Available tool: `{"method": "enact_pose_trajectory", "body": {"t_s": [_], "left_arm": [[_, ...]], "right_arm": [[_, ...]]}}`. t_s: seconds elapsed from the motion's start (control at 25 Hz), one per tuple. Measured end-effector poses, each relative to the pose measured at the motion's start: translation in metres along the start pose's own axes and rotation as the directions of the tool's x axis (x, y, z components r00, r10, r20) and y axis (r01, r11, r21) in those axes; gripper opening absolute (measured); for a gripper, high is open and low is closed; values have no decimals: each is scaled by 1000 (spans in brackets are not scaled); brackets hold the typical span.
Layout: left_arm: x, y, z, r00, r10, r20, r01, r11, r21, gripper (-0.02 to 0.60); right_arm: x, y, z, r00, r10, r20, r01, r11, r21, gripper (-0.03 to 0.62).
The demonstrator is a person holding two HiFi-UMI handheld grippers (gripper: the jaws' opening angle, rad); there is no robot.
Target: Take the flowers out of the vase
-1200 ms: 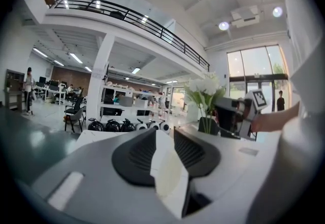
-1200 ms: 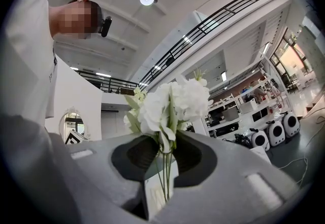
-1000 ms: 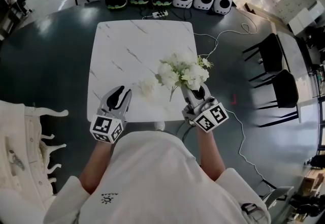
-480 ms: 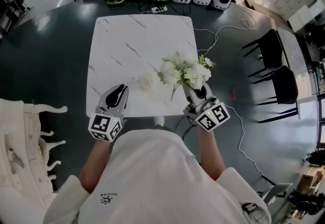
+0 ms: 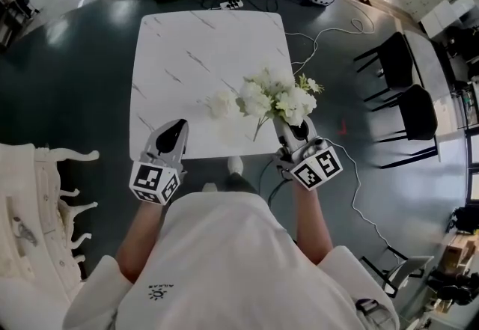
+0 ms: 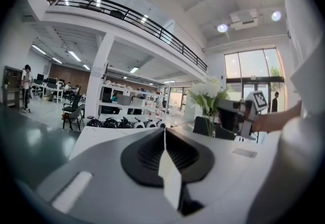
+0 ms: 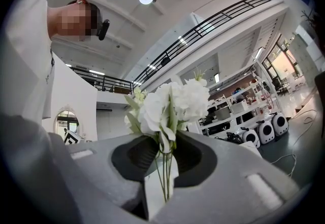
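Flowers (image 5: 278,99): white blooms, thin green stems, pinched by right claw (image 5: 297,127); left claw (image 5: 175,132) closing, empty.

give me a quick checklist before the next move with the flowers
1. Right gripper fingers clamped on the stems of the flowers: ok.
2. No vase around the stems in the right gripper view: ok.
3. Left gripper free to help; its fingers are closing with nothing between them: ok.
4. Bare stretch of table beyond the bouquet to lay the flowers on: ok.
5. What the white object on the table beside the bouquet is, vase or loose bloom: cannot tell.
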State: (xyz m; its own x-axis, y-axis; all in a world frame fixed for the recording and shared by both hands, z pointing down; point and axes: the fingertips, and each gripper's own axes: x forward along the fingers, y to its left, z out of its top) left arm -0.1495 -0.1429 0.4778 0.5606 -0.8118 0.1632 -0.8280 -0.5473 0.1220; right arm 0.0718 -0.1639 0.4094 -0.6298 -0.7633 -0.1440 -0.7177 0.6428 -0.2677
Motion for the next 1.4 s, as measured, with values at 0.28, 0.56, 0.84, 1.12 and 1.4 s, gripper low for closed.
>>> {"method": "enact_pose_trajectory", "body": {"t_s": [0.28, 0.56, 0.84, 1.12, 1.4], "left_arm": [[-31, -6, -4, 1000, -19, 7, 18, 1000, 10, -11], [-45, -13, -5, 999, -34, 6, 34, 999, 1, -11], [-46, -19, -4, 1000, -16, 20, 16, 1000, 5, -11], [-32, -36, 9, 999, 10, 37, -10, 1000, 3, -11], [-24, -52, 3, 999, 22, 32, -22, 1000, -5, -11]], "right_arm": [[-24, 26, 1, 999, -43, 18, 43, 999, -10, 77], [-38, 37, 6, 997, -67, 33, 68, 998, -19, 77], [-44, 35, 8, 998, -49, 34, 50, 998, -22, 78], [-41, 24, 23, 999, -3, 33, 3, 1000, -20, 77], [-54, 12, 22, 1000, 11, 11, -11, 1000, -15, 77]]}}
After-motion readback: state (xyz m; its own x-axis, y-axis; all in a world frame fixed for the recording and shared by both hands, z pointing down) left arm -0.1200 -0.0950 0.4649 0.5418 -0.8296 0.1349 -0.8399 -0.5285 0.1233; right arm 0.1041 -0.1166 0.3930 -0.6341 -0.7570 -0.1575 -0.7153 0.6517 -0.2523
